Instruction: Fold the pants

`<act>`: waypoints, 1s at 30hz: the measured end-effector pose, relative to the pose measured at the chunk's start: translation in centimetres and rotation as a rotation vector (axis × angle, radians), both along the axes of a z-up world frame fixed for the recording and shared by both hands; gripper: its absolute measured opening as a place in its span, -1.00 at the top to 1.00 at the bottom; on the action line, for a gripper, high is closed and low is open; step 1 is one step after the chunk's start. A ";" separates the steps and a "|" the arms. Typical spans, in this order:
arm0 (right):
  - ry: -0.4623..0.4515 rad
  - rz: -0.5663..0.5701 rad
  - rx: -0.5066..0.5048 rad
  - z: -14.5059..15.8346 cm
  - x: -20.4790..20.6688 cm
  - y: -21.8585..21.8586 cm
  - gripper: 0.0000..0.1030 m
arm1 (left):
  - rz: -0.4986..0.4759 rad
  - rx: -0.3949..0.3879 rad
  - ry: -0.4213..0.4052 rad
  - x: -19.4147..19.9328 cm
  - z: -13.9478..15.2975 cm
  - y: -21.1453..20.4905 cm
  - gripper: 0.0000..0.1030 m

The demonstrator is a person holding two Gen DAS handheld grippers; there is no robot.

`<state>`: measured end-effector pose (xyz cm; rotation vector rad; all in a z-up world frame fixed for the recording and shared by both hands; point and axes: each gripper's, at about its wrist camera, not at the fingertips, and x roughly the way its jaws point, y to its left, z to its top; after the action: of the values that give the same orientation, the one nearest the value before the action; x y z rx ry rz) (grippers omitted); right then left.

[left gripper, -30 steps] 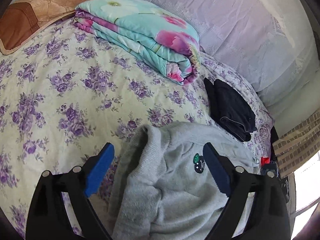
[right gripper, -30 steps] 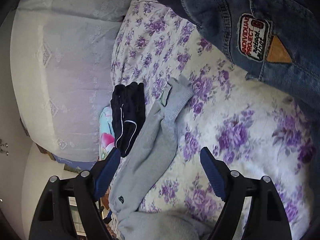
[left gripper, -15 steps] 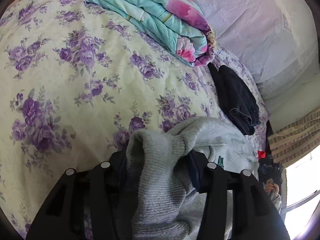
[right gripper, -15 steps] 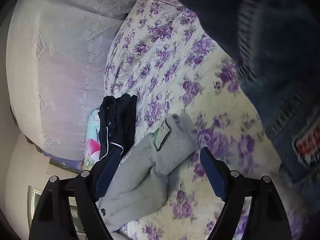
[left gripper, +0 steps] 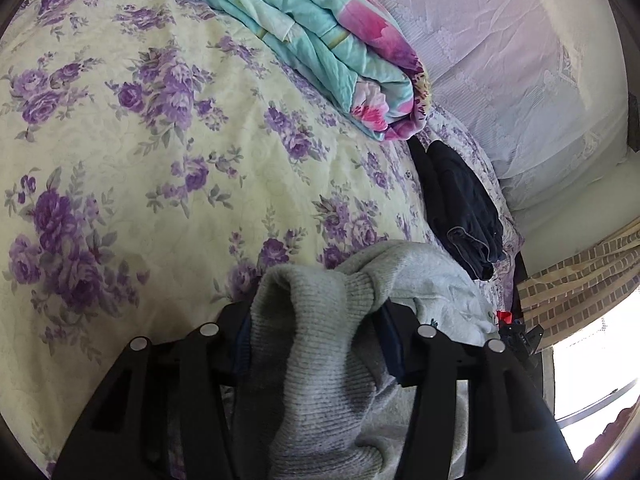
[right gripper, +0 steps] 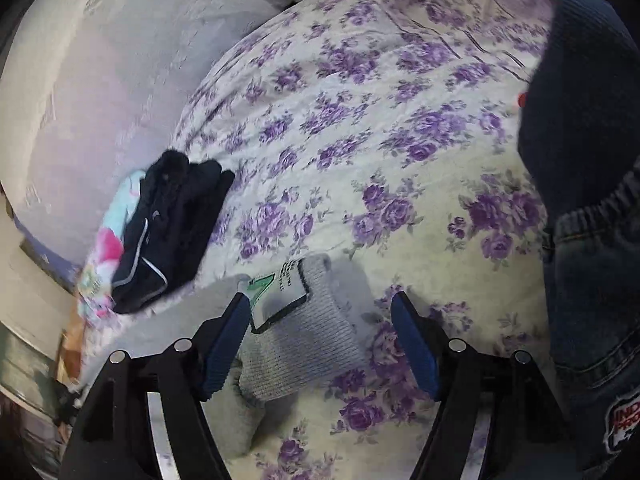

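Note:
The grey knit pants [left gripper: 432, 280] lie bunched on the floral bedspread [left gripper: 120, 160]. My left gripper [left gripper: 316, 318] is shut on a thick ribbed fold of them; its jaws are easing open slightly while the fabric still fills the gap. In the right wrist view the pants' other ribbed end [right gripper: 308, 344], with a white and green label [right gripper: 280, 292], lies flat on the bed. My right gripper [right gripper: 318, 304] straddles that end. Its jaws are closing, and the pads do not press the cloth.
A folded turquoise and pink quilt [left gripper: 320, 40] lies at the back. A folded dark garment [left gripper: 460, 208] [right gripper: 172, 232] sits near the lace-covered headboard [left gripper: 500, 60]. Blue jeans [right gripper: 592, 280] with a patch fill the right edge. A window and patterned curtain [left gripper: 580, 292] are beyond the bed.
My left gripper came down on the grey pants and closed on a fold. The right gripper swung and rolled over the bed until the labelled ribbed end lay between its fingers.

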<state>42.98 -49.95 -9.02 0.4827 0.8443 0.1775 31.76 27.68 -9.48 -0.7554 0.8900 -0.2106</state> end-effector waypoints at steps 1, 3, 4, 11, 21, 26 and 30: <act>0.002 0.024 0.001 0.0 0.4 0.3 -0.43 | 0.000 -0.003 -0.001 0.0 0.0 0.0 0.01; 0.040 0.057 0.060 -0.5 1.9 0.1 -0.44 | -0.001 -0.009 -0.003 0.1 0.0 0.0 0.01; 0.060 0.079 0.097 -0.8 2.7 -0.1 -0.44 | -0.002 -0.010 -0.004 0.1 0.0 0.0 0.00; 0.100 0.232 0.263 -2.0 4.3 -0.5 0.39 | -0.010 -0.012 -0.009 0.4 0.0 0.0 0.00; -0.031 0.165 0.123 4.7 1.1 1.2 0.69 | -0.057 0.083 -0.122 -0.1 4.0 -1.8 0.49; -0.121 0.122 0.110 8.4 -3.2 -0.2 0.73 | -0.096 0.116 -0.234 -2.6 8.7 -2.9 0.51; -0.210 0.093 0.145 9.4 -9.7 -2.0 0.75 | -0.121 0.117 -0.296 -6.9 10.2 -3.2 0.51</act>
<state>33.24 -51.99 0.41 0.5507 0.6514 0.3712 24.85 24.47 0.68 -0.5447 0.6602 -0.3641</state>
